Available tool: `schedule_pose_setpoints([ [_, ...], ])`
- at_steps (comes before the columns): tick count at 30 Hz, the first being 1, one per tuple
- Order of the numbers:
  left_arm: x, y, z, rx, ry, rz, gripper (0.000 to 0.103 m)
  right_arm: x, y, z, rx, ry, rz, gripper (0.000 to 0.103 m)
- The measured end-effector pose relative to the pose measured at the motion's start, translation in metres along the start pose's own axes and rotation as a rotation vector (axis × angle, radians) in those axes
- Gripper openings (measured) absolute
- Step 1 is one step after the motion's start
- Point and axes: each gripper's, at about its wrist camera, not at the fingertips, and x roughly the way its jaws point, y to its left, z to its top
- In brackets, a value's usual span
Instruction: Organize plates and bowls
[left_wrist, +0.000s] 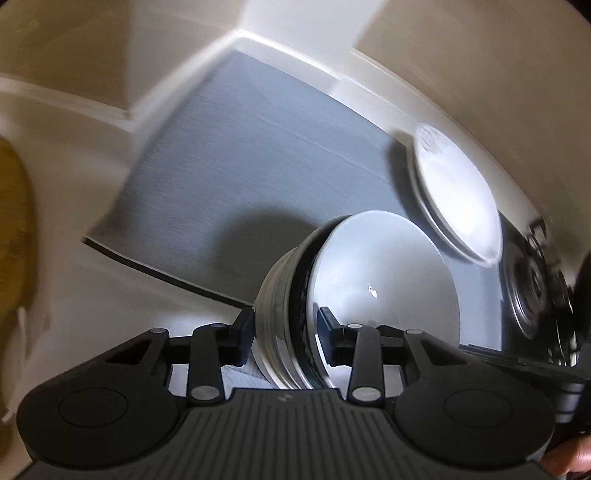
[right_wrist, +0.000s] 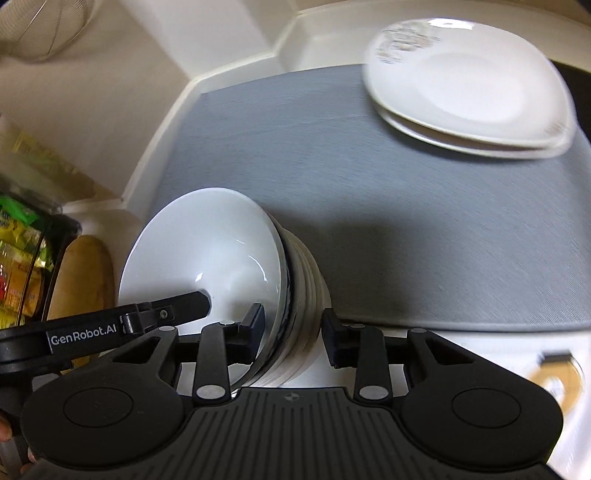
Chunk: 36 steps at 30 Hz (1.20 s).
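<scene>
Midway through, by the look of it. Clamped with the left tongs (left_wrist: 284, 326) on one side of a stack of white glazed ceramic bowls (left_wrist: 354, 288): one pad against the ribbed outer walls, the other inside the top bowl. Clamped likewise with the right tongs (right_wrist: 291, 326) on the opposite side of the same stack, pads pressed to its inner and outer walls. Held between both over the near edge of a grey textured mat (right_wrist: 369, 166) lying in a white moulded plastic tray (right_wrist: 317, 40). Probably lifted clear, judging by the shadow cast apart on the mat, though not certain.

Seemingly done already: bowls nested into one stack, and a pair of white shallow plates (right_wrist: 469, 96) piled one on the other at the mat's far right corner, well apart from the bowls.

Left to do, as a judgement: carry the stack to its spot, perhaps the open grey area near the plates, set it down level, then let go with both tongs. Worth keeping both grips even; smooth glaze, likely to slip or tilt otherwise.

No other loose plates or bowls seen in either view. Beyond the tray's left side, only a yellowish wooden board (right_wrist: 88, 280) and bright food packets (right_wrist: 18, 236).
</scene>
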Motion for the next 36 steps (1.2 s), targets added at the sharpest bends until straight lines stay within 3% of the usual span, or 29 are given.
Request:
schedule_pose_setpoints([
  [5, -0.001, 0.015, 0.018, -0.045, -0.033, 0.048, 0.042, 0.02, 0.02, 0.021, -0.045, 0.001, 0.026, 0.036],
  [8, -0.001, 0.018, 0.024, -0.062, -0.045, 0.066, 0.049, 0.028, 0.027, 0.03, -0.077, -0.008, 0.042, 0.037],
  [10, -0.006, 0.015, 0.026, -0.063, -0.061, 0.073, 0.07, 0.03, 0.027, 0.034, -0.087, -0.007, 0.059, 0.039],
  [11, -0.01, 0.014, 0.028, -0.062, -0.076, 0.086, 0.088, 0.029, 0.024, 0.035, -0.082, -0.005, 0.068, 0.04],
  [12, -0.017, 0.011, 0.028, -0.057, -0.109, 0.107, 0.091, 0.026, 0.021, 0.035, -0.076, -0.013, 0.083, 0.041],
  [16, -0.043, -0.006, 0.025, -0.054, -0.19, 0.136, 0.091, -0.011, -0.01, 0.033, -0.051, -0.075, 0.136, 0.068],
  [17, -0.049, -0.012, 0.026, -0.052, -0.211, 0.124, 0.091, -0.025, -0.024, 0.032, -0.036, -0.102, 0.155, 0.069],
  [21, -0.055, -0.067, 0.036, -0.005, -0.285, 0.041, 0.096, -0.08, -0.092, 0.039, 0.076, -0.264, 0.096, 0.069],
  [25, -0.026, -0.129, 0.052, 0.028, -0.279, -0.048, 0.102, -0.108, -0.165, 0.054, 0.215, -0.375, 0.036, 0.07],
  [30, 0.032, -0.182, 0.074, 0.052, -0.248, -0.001, 0.102, -0.099, -0.221, 0.072, 0.284, -0.404, 0.071, 0.069],
  [36, 0.083, -0.187, 0.095, -0.035, -0.283, 0.079, 0.102, -0.075, -0.253, 0.08, 0.335, -0.363, 0.079, 0.068],
])
